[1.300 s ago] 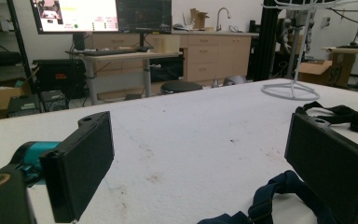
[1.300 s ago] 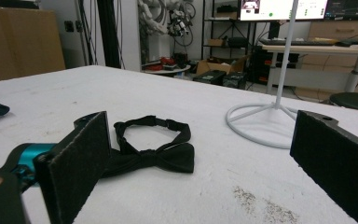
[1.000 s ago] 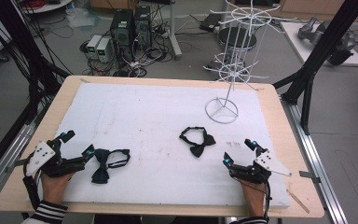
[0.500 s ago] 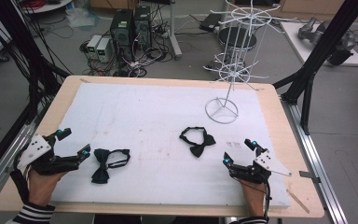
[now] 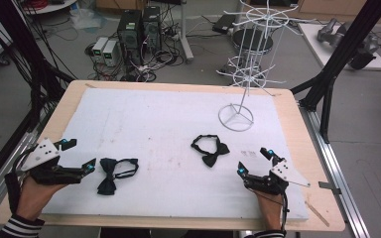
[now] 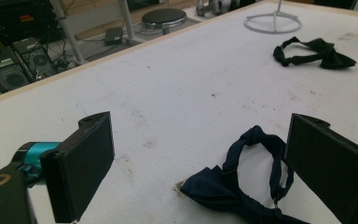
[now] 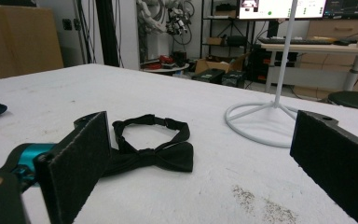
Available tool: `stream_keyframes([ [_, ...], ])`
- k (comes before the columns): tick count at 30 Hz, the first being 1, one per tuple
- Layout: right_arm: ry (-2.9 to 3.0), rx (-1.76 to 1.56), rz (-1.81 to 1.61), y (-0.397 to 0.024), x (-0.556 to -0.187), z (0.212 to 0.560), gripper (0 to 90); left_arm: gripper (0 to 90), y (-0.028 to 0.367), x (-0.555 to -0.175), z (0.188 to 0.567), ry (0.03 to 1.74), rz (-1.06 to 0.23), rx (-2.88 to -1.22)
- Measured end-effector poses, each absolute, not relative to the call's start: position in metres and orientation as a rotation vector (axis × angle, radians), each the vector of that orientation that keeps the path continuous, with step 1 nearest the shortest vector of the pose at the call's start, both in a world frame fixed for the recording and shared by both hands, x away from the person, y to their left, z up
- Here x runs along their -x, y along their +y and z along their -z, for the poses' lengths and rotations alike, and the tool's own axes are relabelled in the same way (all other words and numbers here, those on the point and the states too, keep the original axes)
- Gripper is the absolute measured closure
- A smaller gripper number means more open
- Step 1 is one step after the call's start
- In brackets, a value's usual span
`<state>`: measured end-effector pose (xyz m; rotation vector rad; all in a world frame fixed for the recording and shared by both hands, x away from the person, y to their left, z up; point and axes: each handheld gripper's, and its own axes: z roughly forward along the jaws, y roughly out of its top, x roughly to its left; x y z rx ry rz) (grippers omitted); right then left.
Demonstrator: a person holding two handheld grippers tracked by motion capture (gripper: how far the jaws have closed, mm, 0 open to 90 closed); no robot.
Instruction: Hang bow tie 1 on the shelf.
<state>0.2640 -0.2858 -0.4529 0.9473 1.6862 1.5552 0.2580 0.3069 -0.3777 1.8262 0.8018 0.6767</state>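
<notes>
Hovering with jaws wide apart at lower left, the left tongs [image 5: 79,156] sit just beside the navy bow tie [image 5: 110,174] on the bench [image 5: 154,119], and closing now could pinch only its loose strap, while the right tongs [image 5: 254,161] gape too.

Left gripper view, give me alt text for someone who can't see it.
The left tongs stand open over a white table cover, a navy bow tie lying between the two black jaws. Farther off lie a black bow tie and the white ring base of a wire stand.
</notes>
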Motion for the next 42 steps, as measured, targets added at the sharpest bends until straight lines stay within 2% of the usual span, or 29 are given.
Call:
stream_keyframes([
  [20,1.686,-0.943,-1.553,-0.286,-0.264,0.453,4.5,9.6,0.298,-0.274,0.367,0.708,-0.598,-2.059],
  [29,1.689,-0.94,-1.553,-0.286,-0.264,0.453,4.5,9.6,0.294,-0.277,0.366,0.681,-0.565,-2.111],
  [42,1.689,-0.94,-1.553,-0.286,-0.264,0.453,4.5,9.6,0.281,-0.284,0.376,0.553,-0.475,-2.243],
])
